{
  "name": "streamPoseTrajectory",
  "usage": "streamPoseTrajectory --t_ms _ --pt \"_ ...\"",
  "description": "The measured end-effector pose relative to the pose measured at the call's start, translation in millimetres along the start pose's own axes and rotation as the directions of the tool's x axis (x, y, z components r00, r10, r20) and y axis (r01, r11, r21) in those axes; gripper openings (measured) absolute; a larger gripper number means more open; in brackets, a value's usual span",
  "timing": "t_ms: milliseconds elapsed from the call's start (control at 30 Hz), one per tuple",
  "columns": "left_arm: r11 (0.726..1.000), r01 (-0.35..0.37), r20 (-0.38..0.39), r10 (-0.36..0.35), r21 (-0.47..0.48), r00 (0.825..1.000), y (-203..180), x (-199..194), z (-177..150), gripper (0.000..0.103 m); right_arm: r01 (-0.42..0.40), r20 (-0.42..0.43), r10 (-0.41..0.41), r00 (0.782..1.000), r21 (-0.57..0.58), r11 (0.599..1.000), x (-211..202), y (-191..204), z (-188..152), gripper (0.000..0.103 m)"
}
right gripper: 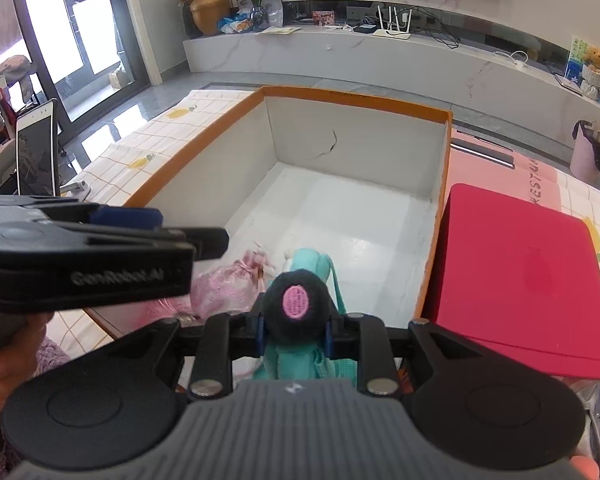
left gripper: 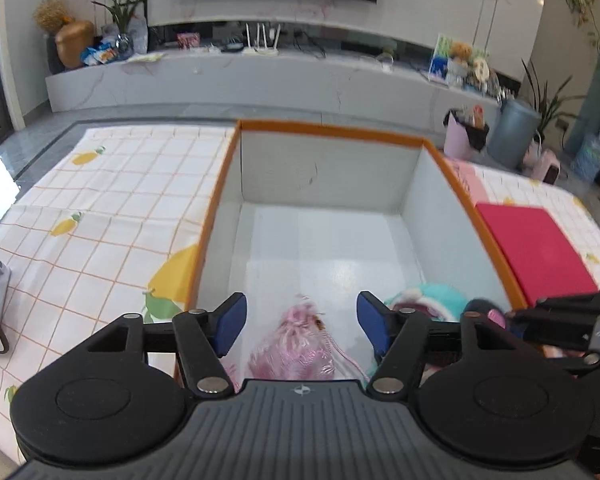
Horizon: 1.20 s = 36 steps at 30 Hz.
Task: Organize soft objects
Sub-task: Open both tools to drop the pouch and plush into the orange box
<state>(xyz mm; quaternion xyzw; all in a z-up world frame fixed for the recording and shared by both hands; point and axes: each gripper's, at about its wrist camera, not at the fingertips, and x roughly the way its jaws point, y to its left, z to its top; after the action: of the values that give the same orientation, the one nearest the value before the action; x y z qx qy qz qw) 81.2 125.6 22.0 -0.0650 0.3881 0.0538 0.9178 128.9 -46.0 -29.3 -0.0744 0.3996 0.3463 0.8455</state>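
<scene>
Your left claw (left gripper: 302,322) stands wide with nothing between the blue pads (left gripper: 232,320); the pink pouch (left gripper: 296,348) lies right below it on the floor of the orange-rimmed box (left gripper: 340,130), near corner, pads not touching it. Read that step as done: pouch is in.

Your right claw (right gripper: 296,330) is narrow and clamped on the teal plush toy (right gripper: 300,304), pads pressing its black fuzzy foot with the pink patch, teal body hanging down past the claw. It hovers over the box's near edge, just beside the pouch, so the toy isn't dropped yet. That's the step in hand: toy number two going into the box.

Next move, my guess: carry the right claw a bit further over the white box floor, to the free space right of the pouch, lower it, then spread the pads. Pull the left claw back first; the two sit close together and could bump. Plush is floppy, so the hanging part may land on the rim if you release too early.

Red flat lid (right gripper: 520,280) lies on the checked tabletop (left gripper: 112,200), touching the box's right wall; leave it.
</scene>
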Motion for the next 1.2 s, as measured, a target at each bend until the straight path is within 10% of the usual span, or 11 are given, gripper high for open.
streamPoseTrajectory --t_ms 267,600,800,1200 --pt "0.999 -0.023 0.095 0.027 -0.041 0.995 2.3 -15.8 4.5 0.079 -0.183 0.038 0.181 0.983 0.067 0.981 -1.6 -0.8 -1.0 0.024" --pt "0.996 -0.046 0.089 0.052 -0.072 0.995 9.1 -13.1 5.6 0.078 -0.086 0.043 0.083 0.996 0.063 0.994 7.6 2.8 -3.2 0.038" --pt "0.996 -0.072 0.098 0.077 -0.058 0.992 7.9 -14.9 5.3 0.078 -0.05 0.102 0.046 0.994 0.036 0.998 -6.4 11.2 -1.3 0.075" --pt "0.994 -0.089 0.111 0.096 -0.064 0.989 8.5 -19.0 6.7 0.078 -0.069 0.15 0.071 0.986 -0.021 0.997 -23.3 21.0 0.7 0.1"
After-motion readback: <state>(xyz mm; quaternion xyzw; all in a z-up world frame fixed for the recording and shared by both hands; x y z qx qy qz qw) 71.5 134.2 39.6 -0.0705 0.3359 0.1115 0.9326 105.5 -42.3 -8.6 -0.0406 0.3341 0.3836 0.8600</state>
